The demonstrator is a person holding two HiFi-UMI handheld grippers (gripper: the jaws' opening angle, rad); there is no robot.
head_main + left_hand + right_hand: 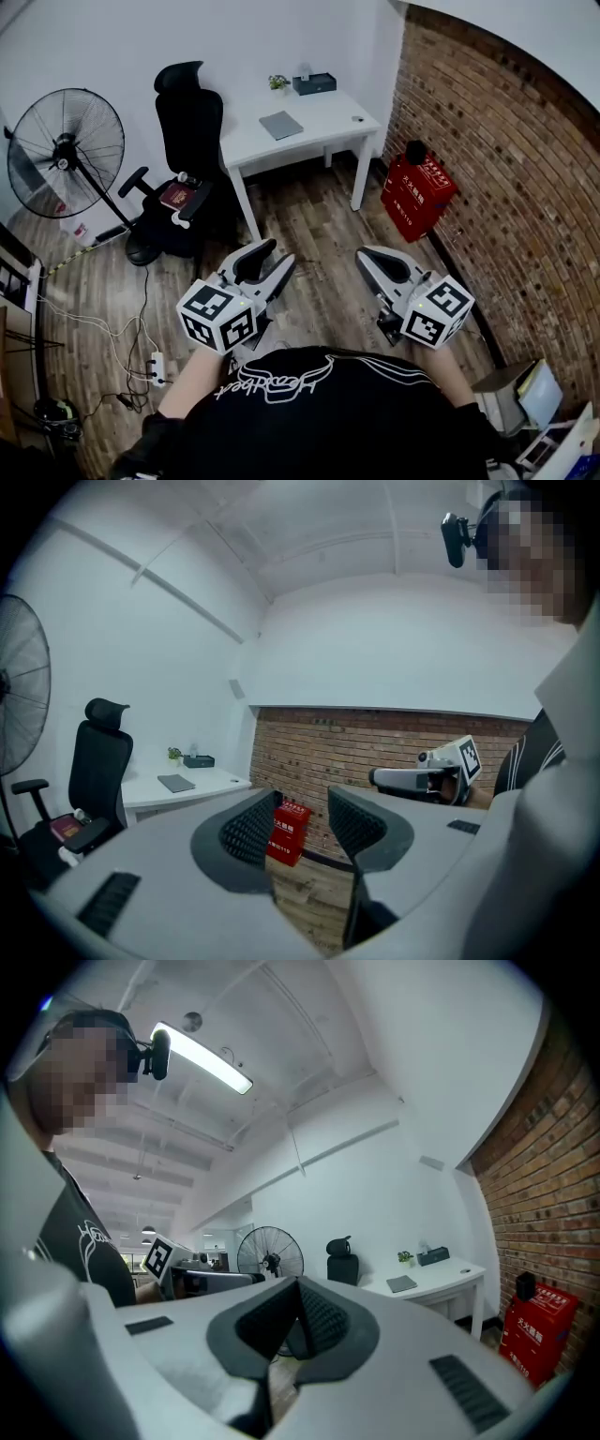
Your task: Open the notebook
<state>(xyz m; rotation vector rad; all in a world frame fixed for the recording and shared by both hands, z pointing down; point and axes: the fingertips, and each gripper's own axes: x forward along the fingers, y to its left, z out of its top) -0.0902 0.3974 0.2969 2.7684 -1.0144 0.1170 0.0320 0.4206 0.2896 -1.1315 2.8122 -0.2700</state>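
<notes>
Grey, flat and rectangular, the notebook [281,125] lies closed on the white surface [328,117] across the room, well apart from me. I judge the task not yet begun: the approach and lifting the cover are both left. My left tool [275,255] is released, jaws apart with nothing between; my right tool [366,257] is clenched on nothing. Both hover over the wooden plank floor [314,217]. A black office chair [190,122] stands beside the surface, a red-brick wall [506,187] on the right.

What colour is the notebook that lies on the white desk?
The notebook is plain grey. It shows best in the head view.
</notes>
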